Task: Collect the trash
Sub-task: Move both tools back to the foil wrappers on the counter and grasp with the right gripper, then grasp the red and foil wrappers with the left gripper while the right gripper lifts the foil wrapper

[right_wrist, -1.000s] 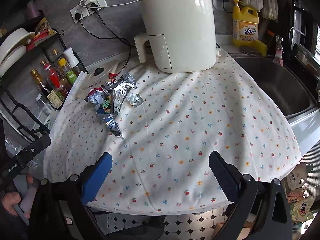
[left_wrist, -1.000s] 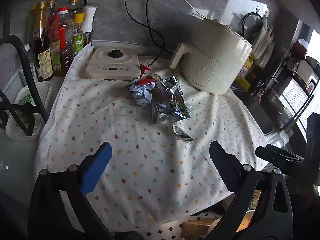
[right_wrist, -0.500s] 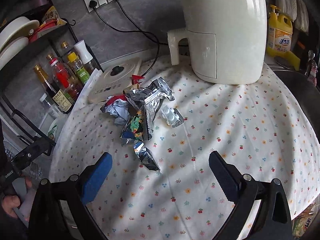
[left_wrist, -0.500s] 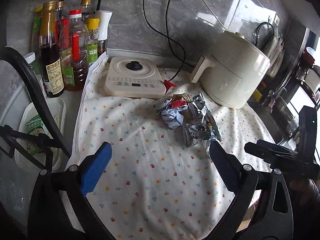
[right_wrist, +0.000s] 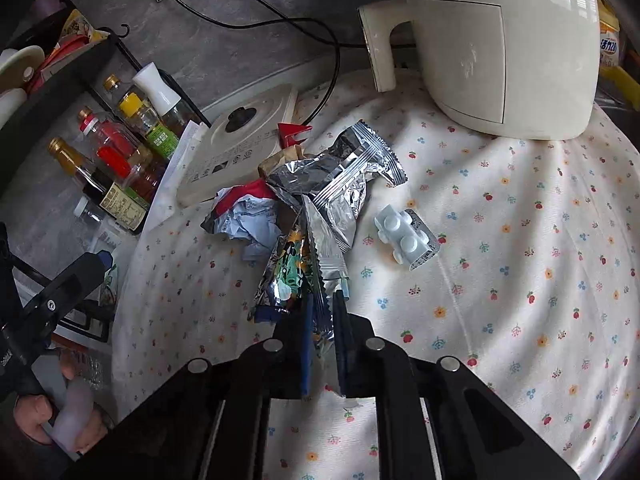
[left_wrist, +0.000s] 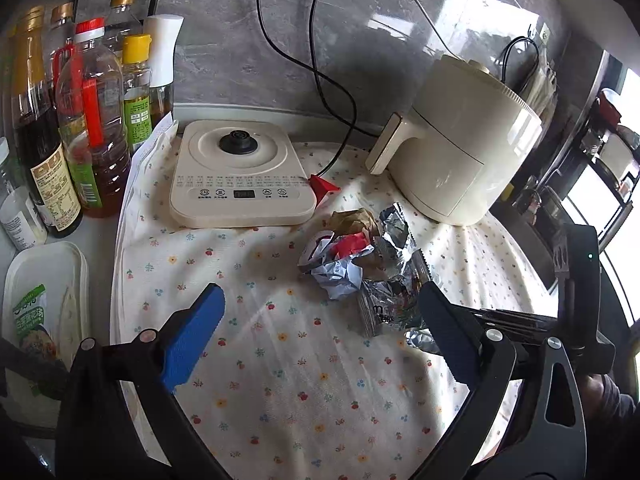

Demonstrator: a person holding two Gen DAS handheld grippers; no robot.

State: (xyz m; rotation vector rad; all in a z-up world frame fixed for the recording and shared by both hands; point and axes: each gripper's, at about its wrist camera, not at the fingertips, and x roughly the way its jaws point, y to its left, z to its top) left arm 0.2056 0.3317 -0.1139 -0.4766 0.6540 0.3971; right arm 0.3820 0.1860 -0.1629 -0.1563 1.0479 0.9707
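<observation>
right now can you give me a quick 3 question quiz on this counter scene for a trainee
1. True or false: the right hand-held gripper has closed on a foil wrapper from the trash pile.
2. Multiple choice: the blister pack lies (A) inside the air fryer, (B) on the floral cloth apart from the wrapper pile, (C) on the induction cooker.
3. Fill in: the left hand-held gripper has its jaws ____ with nothing between them.

Key: 1 true; the jaws have just been closing and a wrapper edge sits between them. 2 B. 3 open.
</observation>
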